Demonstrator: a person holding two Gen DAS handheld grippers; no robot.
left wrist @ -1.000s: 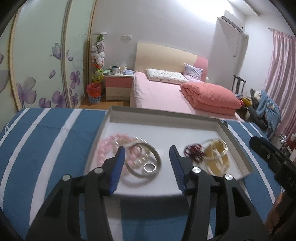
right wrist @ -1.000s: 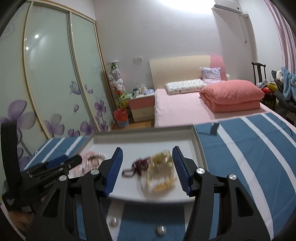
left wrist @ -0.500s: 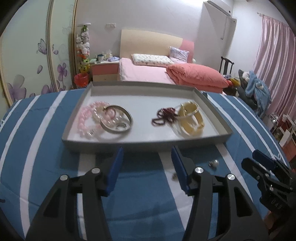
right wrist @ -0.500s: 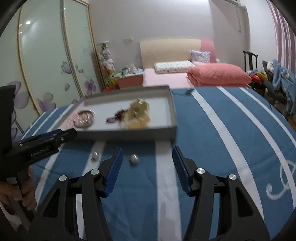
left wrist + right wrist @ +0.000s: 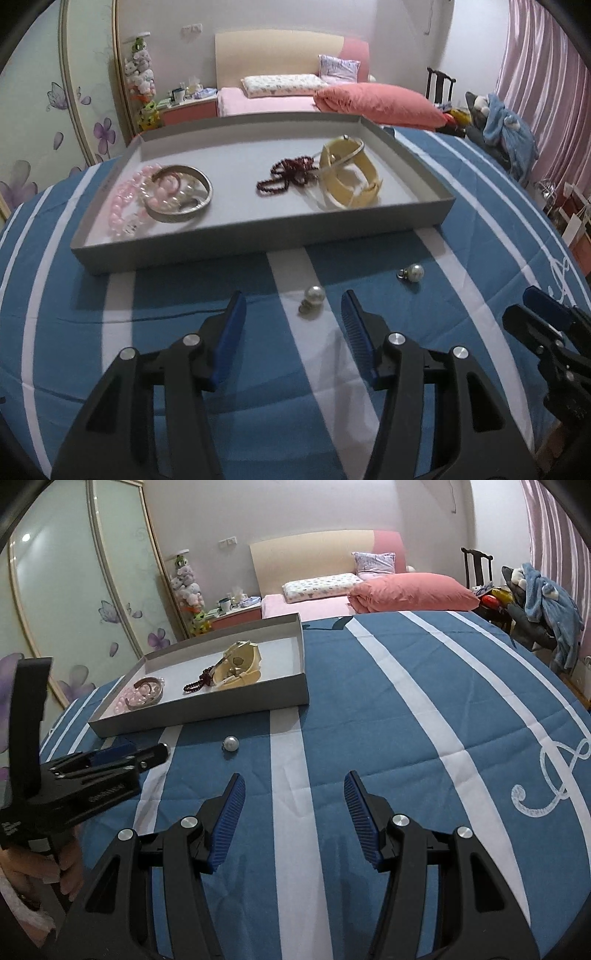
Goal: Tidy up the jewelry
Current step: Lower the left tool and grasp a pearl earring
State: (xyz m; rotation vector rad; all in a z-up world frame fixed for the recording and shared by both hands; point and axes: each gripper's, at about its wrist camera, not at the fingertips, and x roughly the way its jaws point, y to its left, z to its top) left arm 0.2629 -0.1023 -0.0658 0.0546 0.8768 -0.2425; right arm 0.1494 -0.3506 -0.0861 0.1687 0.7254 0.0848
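A grey tray (image 5: pixel 258 236) (image 5: pixel 207 716) lies on the blue striped cloth. It holds a pink bead bracelet (image 5: pixel 123 201), a silver bangle (image 5: pixel 177 214), a dark red bead string (image 5: pixel 286 175) and a cream bangle (image 5: pixel 351 184). Two pearl earrings lie on the cloth in front of the tray, one (image 5: pixel 314 295) just ahead of my left gripper (image 5: pixel 293 314), the other (image 5: pixel 413 273) (image 5: pixel 231 744) to its right. My left gripper is open and empty. My right gripper (image 5: pixel 293 794) is open and empty, further back over the cloth.
The striped cloth (image 5: pixel 424 720) spreads wide to the right of the tray. Behind it stand a pink bed (image 5: pixel 369 590), a nightstand (image 5: pixel 188 107), wardrobe doors (image 5: pixel 74 590) and a chair with clothes (image 5: pixel 535 602).
Both grippers have drawn back from over the tray to the cloth in front of it. The two pearl earrings have come into view. Both stay open.
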